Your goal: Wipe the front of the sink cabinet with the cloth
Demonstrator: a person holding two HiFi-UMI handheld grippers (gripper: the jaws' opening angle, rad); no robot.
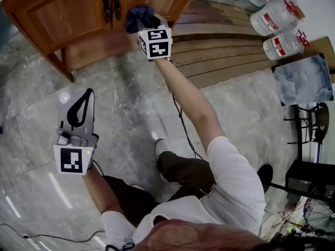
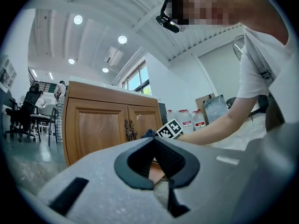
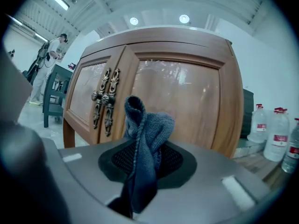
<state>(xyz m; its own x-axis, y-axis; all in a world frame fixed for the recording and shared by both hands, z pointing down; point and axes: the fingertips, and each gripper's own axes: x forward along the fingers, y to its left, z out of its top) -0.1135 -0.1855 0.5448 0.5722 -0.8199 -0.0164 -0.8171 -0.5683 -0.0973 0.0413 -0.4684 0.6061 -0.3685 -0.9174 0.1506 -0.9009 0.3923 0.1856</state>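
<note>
The wooden sink cabinet (image 1: 78,14) stands at the top of the head view, its two doors closed, with dark ornate handles (image 1: 110,7) where they meet. My right gripper (image 1: 141,21) is held out to the cabinet front, shut on a dark blue cloth (image 1: 137,13). In the right gripper view the cloth (image 3: 145,139) bunches up out of the jaws (image 3: 142,169), close before the right door (image 3: 187,101) and just right of the handles (image 3: 104,101). My left gripper (image 1: 87,95) hangs over the floor, well back from the cabinet, shut and empty (image 2: 161,181).
Grey marble floor (image 1: 131,109) lies below me. A slatted wooden platform (image 1: 225,51) runs right of the cabinet, with large water bottles (image 1: 275,14) behind it. A black cable (image 1: 183,127) trails on the floor. Black stands (image 1: 309,124) sit at the right. A person (image 3: 46,64) stands far off.
</note>
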